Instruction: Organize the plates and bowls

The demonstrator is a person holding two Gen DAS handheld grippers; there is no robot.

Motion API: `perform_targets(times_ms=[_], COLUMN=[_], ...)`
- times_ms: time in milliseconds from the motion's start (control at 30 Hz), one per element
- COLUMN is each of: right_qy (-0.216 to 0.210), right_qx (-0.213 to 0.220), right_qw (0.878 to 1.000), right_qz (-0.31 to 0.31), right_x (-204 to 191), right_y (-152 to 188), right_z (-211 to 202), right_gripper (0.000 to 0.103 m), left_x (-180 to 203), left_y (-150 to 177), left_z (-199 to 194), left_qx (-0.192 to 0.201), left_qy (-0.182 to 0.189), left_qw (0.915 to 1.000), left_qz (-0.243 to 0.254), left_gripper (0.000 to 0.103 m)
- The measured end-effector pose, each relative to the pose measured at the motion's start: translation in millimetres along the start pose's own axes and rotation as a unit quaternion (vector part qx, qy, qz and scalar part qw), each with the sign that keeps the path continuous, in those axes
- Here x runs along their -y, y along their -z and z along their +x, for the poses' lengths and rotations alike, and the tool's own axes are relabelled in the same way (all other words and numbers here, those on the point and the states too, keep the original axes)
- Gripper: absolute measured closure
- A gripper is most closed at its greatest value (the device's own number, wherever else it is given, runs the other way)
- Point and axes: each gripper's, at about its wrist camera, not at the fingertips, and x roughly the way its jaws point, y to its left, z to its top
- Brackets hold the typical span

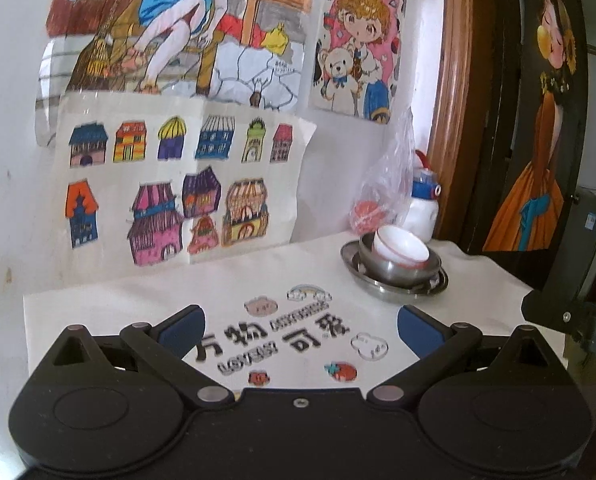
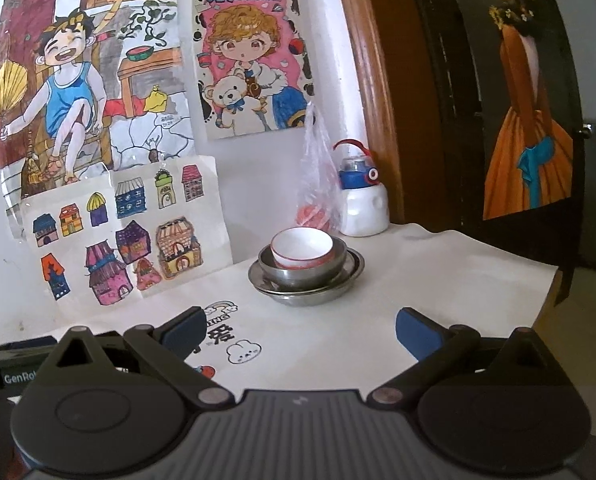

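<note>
We take the white printed cloth (image 2: 437,280) covering the table as our landmark. Behind the cloth, on the wall, we see coloured drawings (image 2: 86,80); at the cloth's far right corner stand a clear plastic bag (image 2: 317,176) and a white bottle with a blue cap (image 2: 363,204), the two just beside each other.

Toward the far part of the cloth sits the stack: a steel plate (image 2: 337,284) flat on the cloth, a steel bowl (image 2: 286,276) nested in it, and a white bowl with a red rim (image 2: 301,246) inside the steel bowl, leaning slightly.

Over the near edge of the cloth we note the left gripper (image 1: 299,326) and the right gripper (image 2: 299,326), each with blue-padded fingers spread wide and holding nothing. Both are well apart from the stack.
</note>
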Motion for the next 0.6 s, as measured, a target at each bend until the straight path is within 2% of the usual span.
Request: perform_targets(times_ms=[167, 333, 600], right_qy=[0.004, 0.01, 0.014], right_qx=[0.001, 0.003, 0.007], right_qw=[1.0, 1.0, 1.0], right_qz=[-0.012, -0.009, 0.004], right_x=[0, 0, 4], right_y=[13, 28, 38], right_z=[-1, -2, -5], right_gripper=[0.0, 0.0, 0.0], left_x=[-1, -4, -2], left_y=[15, 27, 38], left_z=[1, 0, 1], left_qx=[-0.016, -0.017, -0.028], left_qy=[-0.004, -0.027, -0.036], left_qw=[0.9999, 0.9994, 0.9989], left_qz=[-0.005, -0.017, -0.007], left_gripper=[0.001, 0.001, 0.001])
